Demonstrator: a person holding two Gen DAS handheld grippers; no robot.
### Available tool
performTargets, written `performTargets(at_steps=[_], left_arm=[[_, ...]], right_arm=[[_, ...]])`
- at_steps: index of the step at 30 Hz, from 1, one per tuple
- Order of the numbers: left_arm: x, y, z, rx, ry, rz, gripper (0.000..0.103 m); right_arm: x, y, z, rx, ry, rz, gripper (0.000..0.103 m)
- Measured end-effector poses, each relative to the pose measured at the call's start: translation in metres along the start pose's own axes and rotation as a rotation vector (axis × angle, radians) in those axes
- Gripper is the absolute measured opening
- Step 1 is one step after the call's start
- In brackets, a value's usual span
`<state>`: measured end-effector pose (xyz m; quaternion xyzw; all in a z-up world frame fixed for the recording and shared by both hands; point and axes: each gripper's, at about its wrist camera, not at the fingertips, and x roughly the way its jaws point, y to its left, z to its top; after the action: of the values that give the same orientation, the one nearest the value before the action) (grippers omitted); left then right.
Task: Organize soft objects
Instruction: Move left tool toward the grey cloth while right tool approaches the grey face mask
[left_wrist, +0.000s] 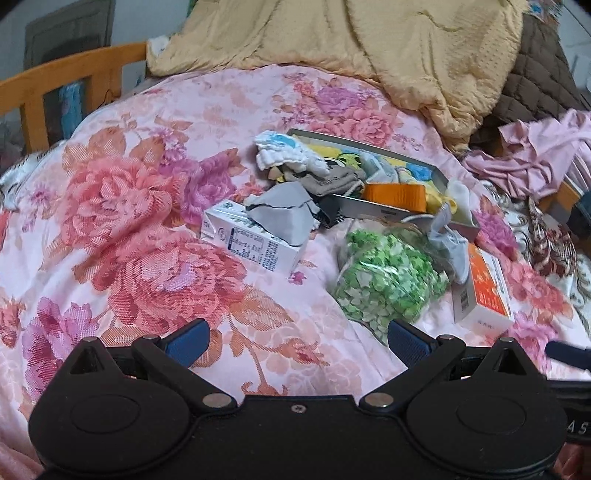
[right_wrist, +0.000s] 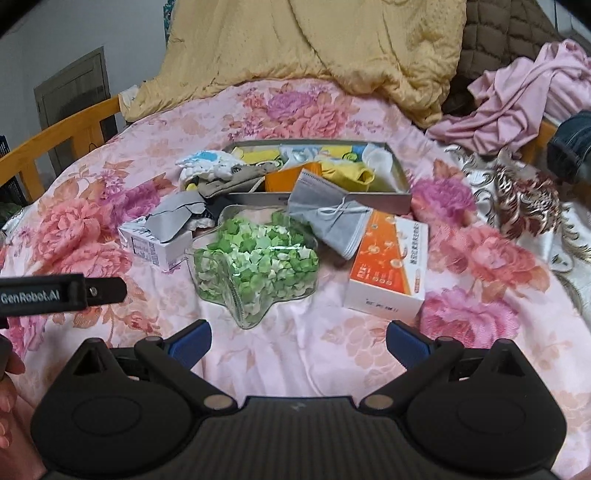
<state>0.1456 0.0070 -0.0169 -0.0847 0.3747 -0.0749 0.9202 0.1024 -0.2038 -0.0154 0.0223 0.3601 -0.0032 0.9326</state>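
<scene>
Both grippers hang empty, jaws wide apart. The grey mask (right_wrist: 327, 223) lies ahead and slightly right of the right gripper (right_wrist: 298, 341), draped between the tray (right_wrist: 402, 199) and orange box (right_wrist: 388, 266); the left gripper (left_wrist: 298, 341) sits farther off.

jar (right_wrist: 255, 266) before tray (right_wrist: 400, 201) | carton (right_wrist: 155, 247) left | mask (right_wrist: 328, 221) on box (right_wrist: 388, 273) right

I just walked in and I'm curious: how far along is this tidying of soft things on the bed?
Partly done: the metal tray already holds some yellow and white cloth pieces. Nothing is in hand; the left gripper and right gripper are both open and empty. Left outside: the grey face mask, the grey cloth and the white sock.
</scene>
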Motion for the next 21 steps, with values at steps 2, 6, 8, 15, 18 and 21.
performTargets(at_steps=[2, 6, 8, 15, 18, 21], left_arm=[[0.003, 0.004, 0.004, -0.024, 0.004, 0.004, 0.102], [0.007, 0.011, 0.012, -0.049, 0.010, 0.001, 0.102], [0.009, 0.012, 0.018, -0.030, 0.010, -0.007, 0.102], [0.022, 0.015, 0.048, 0.083, -0.065, 0.043, 0.102], [0.030, 0.019, 0.058, 0.099, -0.075, 0.043, 0.102], [0.042, 0.023, 0.062, 0.100, -0.056, 0.031, 0.102]], right_arm=[[0.005, -0.002, 0.003, 0.008, 0.012, 0.003, 0.103], [0.015, -0.004, 0.013, 0.003, 0.010, 0.006, 0.103], [0.020, -0.001, 0.022, -0.034, -0.003, 0.009, 0.103], [0.045, 0.013, 0.054, -0.163, -0.105, 0.007, 0.103], [0.055, 0.012, 0.059, -0.146, -0.113, 0.013, 0.103], [0.062, 0.012, 0.063, -0.138, -0.112, 0.023, 0.103]])
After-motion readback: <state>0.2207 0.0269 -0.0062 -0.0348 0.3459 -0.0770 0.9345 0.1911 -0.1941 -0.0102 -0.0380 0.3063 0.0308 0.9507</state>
